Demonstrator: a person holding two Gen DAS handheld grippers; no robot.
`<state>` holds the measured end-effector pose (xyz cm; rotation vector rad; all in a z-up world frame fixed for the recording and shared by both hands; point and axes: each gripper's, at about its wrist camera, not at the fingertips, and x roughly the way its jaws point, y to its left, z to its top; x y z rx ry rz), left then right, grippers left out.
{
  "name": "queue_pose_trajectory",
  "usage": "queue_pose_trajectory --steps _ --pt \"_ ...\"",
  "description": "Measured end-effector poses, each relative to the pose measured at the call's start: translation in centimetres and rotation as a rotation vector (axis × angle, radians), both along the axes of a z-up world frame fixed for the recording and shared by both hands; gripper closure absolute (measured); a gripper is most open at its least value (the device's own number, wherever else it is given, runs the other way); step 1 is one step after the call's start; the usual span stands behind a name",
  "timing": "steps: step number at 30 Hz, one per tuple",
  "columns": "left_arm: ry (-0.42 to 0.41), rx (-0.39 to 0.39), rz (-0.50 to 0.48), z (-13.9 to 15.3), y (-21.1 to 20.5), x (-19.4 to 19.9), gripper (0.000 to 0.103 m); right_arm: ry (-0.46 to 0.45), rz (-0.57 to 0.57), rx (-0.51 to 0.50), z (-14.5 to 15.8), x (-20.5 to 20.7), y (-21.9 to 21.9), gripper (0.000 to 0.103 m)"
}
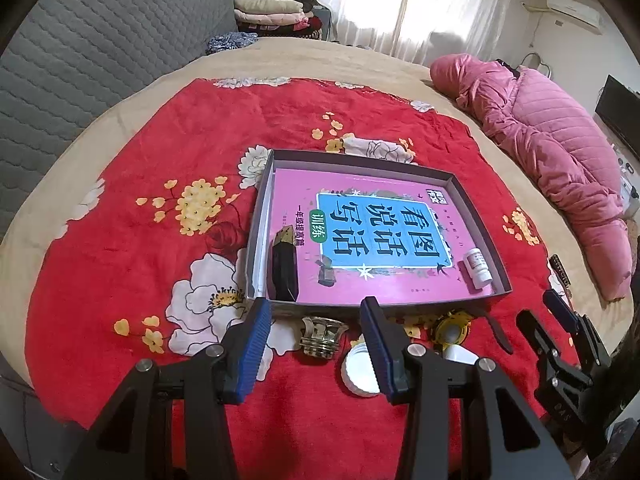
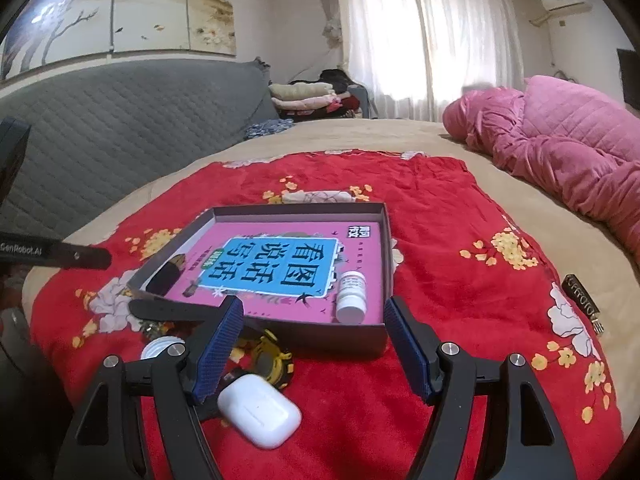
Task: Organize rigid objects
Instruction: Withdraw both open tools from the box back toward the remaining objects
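Observation:
A shallow dark box [image 1: 476, 216] [image 2: 386, 240] lies on the red floral blanket, holding a pink book [image 1: 372, 224], a dark faceted bottle [image 1: 284, 268] and a small white bottle [image 1: 478, 266] [image 2: 351, 294]. In front of it lie a glass stopper [image 1: 322, 336], a white round lid [image 1: 358, 368], a yellow round object [image 1: 452, 328] [image 2: 272, 356] and a white earbud case [image 2: 260, 410]. My left gripper [image 1: 316, 340] is open over the stopper. My right gripper [image 2: 316, 344] is open, with the earbud case by its left finger.
A pink padded jacket [image 1: 560, 152] lies along the right side of the bed. A grey quilted headboard [image 1: 80, 60] stands at the left. A small dark tag-like item [image 2: 582, 298] lies at the blanket's right edge. Folded clothes [image 1: 276, 12] are stacked at the back.

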<state>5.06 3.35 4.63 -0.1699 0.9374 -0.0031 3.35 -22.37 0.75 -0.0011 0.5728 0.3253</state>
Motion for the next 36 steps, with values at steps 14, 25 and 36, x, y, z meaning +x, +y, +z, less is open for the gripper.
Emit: queue_pose_trajectory --steps 14,25,36 --pt "0.000 0.007 -0.007 0.3 0.0 -0.9 0.057 0.015 0.066 -0.037 0.2 -1.4 1.3 0.029" --pt "0.013 0.014 -0.032 -0.1 -0.8 -1.6 0.057 0.056 0.069 -0.056 -0.5 -1.4 1.5 0.029" --pt "0.040 0.026 -0.059 -0.9 -1.5 -2.2 0.057 0.075 0.065 -0.065 -0.6 -1.4 1.4 0.029"
